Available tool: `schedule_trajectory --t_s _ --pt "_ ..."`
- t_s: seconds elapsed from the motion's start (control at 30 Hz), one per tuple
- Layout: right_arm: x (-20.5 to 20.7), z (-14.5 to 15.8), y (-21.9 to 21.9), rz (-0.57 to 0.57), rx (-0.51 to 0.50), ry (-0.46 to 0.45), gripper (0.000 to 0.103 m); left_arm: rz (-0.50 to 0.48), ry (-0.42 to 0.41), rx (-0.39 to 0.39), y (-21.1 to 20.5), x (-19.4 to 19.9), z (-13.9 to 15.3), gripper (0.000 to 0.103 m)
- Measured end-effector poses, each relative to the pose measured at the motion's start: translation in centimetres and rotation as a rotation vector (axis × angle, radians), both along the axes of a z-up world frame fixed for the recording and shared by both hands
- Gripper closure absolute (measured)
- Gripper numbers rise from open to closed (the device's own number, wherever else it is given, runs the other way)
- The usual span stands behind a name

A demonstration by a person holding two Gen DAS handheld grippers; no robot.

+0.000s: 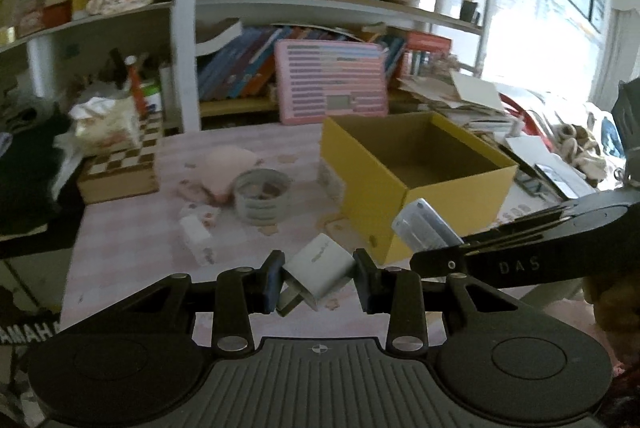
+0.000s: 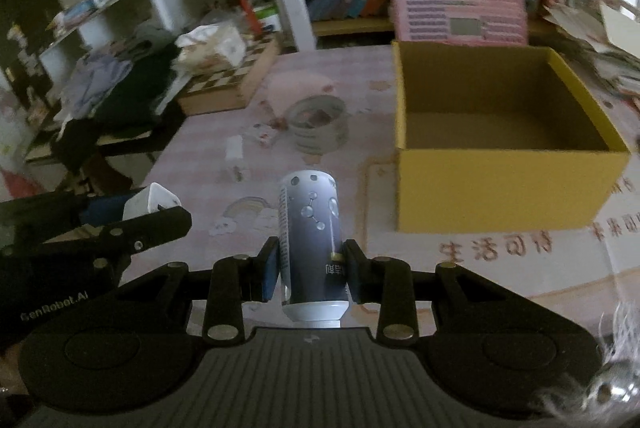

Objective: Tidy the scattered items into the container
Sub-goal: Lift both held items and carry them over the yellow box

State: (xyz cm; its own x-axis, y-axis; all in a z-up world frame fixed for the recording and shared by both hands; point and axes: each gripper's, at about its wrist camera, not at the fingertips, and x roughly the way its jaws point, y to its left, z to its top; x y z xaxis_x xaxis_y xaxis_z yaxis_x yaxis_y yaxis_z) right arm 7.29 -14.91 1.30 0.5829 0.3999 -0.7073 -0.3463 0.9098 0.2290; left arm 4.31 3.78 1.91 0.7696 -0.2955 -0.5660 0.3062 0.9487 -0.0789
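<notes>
Yellow box [image 1: 420, 184] sits open on the pink surface [image 1: 132, 240], ahead and right in the left wrist view; the left tool [image 1: 318, 278] pinches a white charger [image 1: 320, 264], tilted down. Carry it over the near wall before letting go. In the right wrist view, the right tool [image 2: 308, 268] clamps a small bottle [image 2: 310, 228], angled downward short of the box; clear the rim first.

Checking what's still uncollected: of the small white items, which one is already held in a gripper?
The white charger plug, clamped in the left gripper. The other small white block lies loose on the tablecloth, left of the round tin.
</notes>
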Motion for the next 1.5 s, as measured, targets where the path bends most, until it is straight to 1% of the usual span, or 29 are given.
schedule_trajectory --t_s 0.13,0.4,0.57,0.7,0.87,1.0,1.13,1.37,1.5 --pt "-0.4 -0.1 -2.0 -0.049 0.000 0.005 0.072 -0.045 0.002 -0.005 -1.4 0.3 0.0 0.068" --pt "-0.4 -0.1 -7.3 -0.153 0.003 0.017 0.072 -0.136 0.004 -0.011 -5.3 1.8 0.3 0.068" --pt "0.4 0.1 -10.1 -0.194 0.014 0.008 0.072 -0.179 -0.013 -0.002 -7.7 3.1 0.7 0.068" --pt "2.0 0.8 -12.0 -0.200 0.019 -0.013 0.072 -0.204 -0.036 0.001 -9.7 4.7 1.4 0.068" --pt "5.0 2.5 -13.8 -0.174 0.024 -0.064 0.072 -0.200 -0.073 0.014 -11.9 7.3 2.4 0.068" --pt "8.0 3.6 -15.0 -0.128 0.019 -0.101 0.072 -0.168 -0.097 0.023 -13.4 9.5 3.2 0.068" --pt "10.9 4.0 -15.6 -0.071 0.013 -0.118 0.072 -0.128 -0.105 0.040 -14.9 11.5 3.5 0.068" --pt "16.0 2.7 -16.1 0.029 -0.007 -0.098 0.072 -0.075 -0.071 0.084 -17.0 15.0 2.8 0.068" --pt "19.2 1.0 -15.9 0.091 -0.059 -0.067 0.072 -0.067 -0.022 0.130 -18.3 17.7 1.3 0.068"
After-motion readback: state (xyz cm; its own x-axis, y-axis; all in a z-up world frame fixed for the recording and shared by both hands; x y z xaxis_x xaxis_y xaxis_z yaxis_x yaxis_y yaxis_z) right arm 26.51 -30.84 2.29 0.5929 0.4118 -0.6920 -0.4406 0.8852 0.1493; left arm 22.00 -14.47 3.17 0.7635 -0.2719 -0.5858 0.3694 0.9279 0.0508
